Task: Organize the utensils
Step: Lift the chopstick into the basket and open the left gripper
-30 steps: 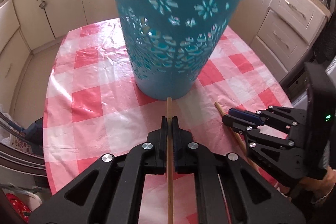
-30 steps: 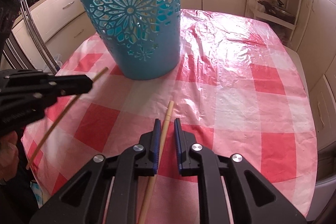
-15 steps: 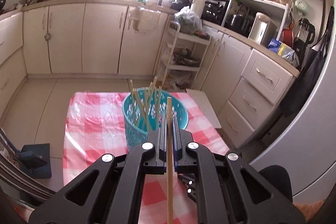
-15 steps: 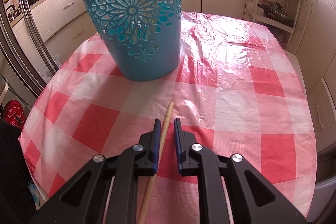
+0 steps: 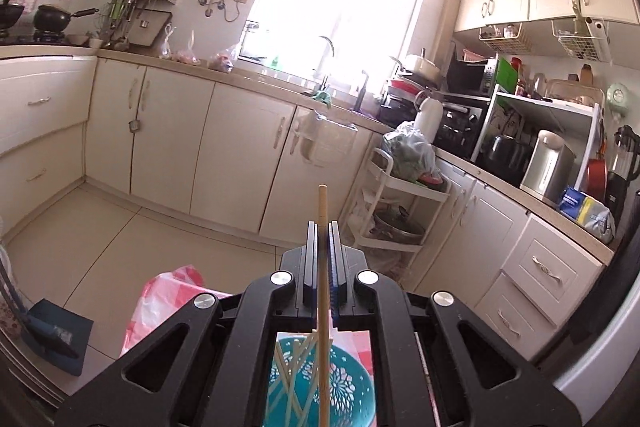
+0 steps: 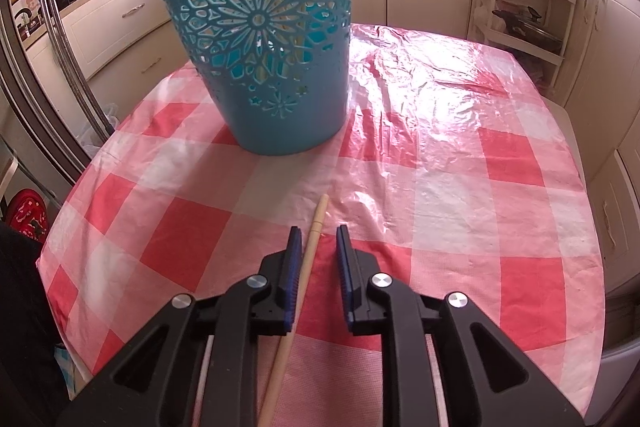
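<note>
Basket [image 6: 256, 39] bears cut-out flowers, no readable writing or brand.

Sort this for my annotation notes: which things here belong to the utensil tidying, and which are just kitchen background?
Job:
- chopstick clamped in the left hand-held gripper
- chopstick on the checked cloth between the right hand-held gripper's opening jaws
- teal basket

Background:
- trolley
- kettle
- dustpan

Left gripper [image 5: 322, 227] jaws clamped; right gripper [image 6: 318, 233] jaws parted.
</note>
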Demonstrator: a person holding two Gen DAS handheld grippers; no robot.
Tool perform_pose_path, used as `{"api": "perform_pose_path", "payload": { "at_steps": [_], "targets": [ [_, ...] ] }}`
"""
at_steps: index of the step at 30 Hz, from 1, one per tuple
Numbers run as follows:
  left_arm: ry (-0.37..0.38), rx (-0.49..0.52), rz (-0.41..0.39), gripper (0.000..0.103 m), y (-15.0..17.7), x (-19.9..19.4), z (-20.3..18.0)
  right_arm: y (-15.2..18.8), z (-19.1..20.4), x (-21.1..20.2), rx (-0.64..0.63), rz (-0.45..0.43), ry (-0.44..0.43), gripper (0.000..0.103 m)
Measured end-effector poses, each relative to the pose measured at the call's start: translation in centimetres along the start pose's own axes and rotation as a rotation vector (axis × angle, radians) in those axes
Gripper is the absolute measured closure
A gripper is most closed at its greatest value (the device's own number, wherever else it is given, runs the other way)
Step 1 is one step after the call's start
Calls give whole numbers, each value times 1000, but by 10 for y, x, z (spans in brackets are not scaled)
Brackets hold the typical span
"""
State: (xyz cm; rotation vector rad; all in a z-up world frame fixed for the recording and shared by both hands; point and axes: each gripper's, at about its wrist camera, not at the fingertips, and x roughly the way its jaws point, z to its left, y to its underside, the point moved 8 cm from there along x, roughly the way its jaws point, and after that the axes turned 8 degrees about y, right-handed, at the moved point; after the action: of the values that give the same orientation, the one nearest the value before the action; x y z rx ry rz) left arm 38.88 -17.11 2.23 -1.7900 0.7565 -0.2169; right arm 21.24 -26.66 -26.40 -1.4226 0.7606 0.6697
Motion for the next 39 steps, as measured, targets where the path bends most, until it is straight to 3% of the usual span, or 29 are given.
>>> {"api": "perform_pose_path", "payload": {
  "at_steps": [6,12,22,27,29,33,36,39],
  "targets": [
    [-53,-7,-3,98,6,38,14,-1,2,1,-1,0,-9,81],
    [-94,-37,27,98,35,62,36,-1,2,2,4,2,-21,78],
    [-135,-4,86,98,68,66,51,-1,3,2,-7,0,-20,75],
    [-129,50,197,98,88,66,49,-1,5,2,-12,2,-36,70],
    [-130,74,232,92,95,61,48,-1,6,2,-10,6,-48,67],
    [-167,77,224,53,97,29,57,0,-1,-1,44,30,-82,66],
    [-195,57,199,44,96,-3,72,2,-2,-3,33,30,-69,66],
    [-229,23,185,36,100,-26,91,5,5,-3,-48,10,3,69]
  ]
}}
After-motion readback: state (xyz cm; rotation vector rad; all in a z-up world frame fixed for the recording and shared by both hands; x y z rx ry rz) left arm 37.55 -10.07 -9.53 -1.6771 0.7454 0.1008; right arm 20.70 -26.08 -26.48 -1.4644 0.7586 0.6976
